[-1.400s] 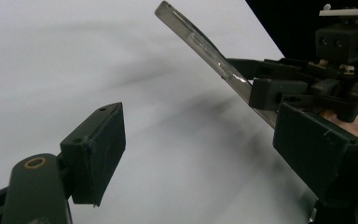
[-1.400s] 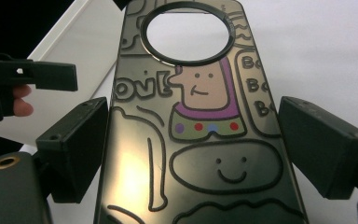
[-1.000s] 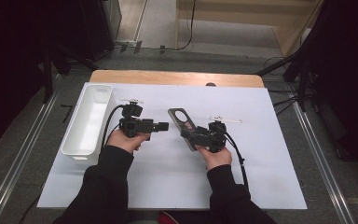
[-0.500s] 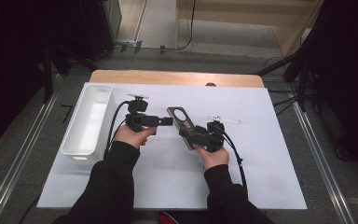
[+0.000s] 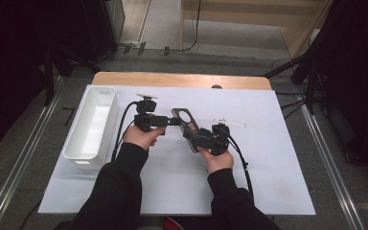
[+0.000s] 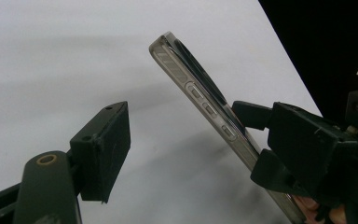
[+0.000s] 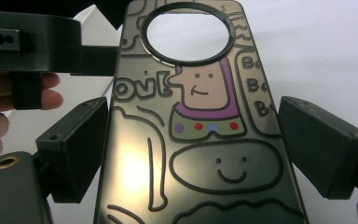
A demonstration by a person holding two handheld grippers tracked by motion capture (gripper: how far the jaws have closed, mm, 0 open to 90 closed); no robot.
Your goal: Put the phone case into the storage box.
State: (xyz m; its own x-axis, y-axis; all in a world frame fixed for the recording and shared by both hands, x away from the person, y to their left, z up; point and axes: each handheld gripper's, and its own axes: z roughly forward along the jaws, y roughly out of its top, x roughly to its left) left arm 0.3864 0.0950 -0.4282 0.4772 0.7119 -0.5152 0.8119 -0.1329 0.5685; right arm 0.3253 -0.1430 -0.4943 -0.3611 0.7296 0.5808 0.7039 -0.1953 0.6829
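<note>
Phone case [image 5: 188, 125] sat pinched between the right gripper's [image 5: 197, 138] jaws, lifted off the white sheet [image 5: 268, 167] near the table's middle and angled up-left in the high view. In the right gripper view both pads bore on the case's long edges; the case [image 7: 200, 135] was clear, with cartoon line art and a round camera cutout at the top end. The left gripper view caught the case [image 6: 200, 100] edge-on, side-button bumps visible, with the right gripper [image 6: 261, 140] clamped on its lower part.

Left gripper [image 5: 172, 121] came in from the left with its jaw tips at the case's upper end, next to the cutout. Its jaws had just been closing a little but stood apart; only one pad [image 6: 103, 151] was visible in its own view, well clear of the case. In the right gripper view the left gripper's black jaw [image 7: 93, 60] lay across the case's upper left edge; couldn't tell whether it actually touched. Not gripping the case.

White bin [image 5: 92, 125] sat at the sheet's left edge, beside the left forearm.
</note>
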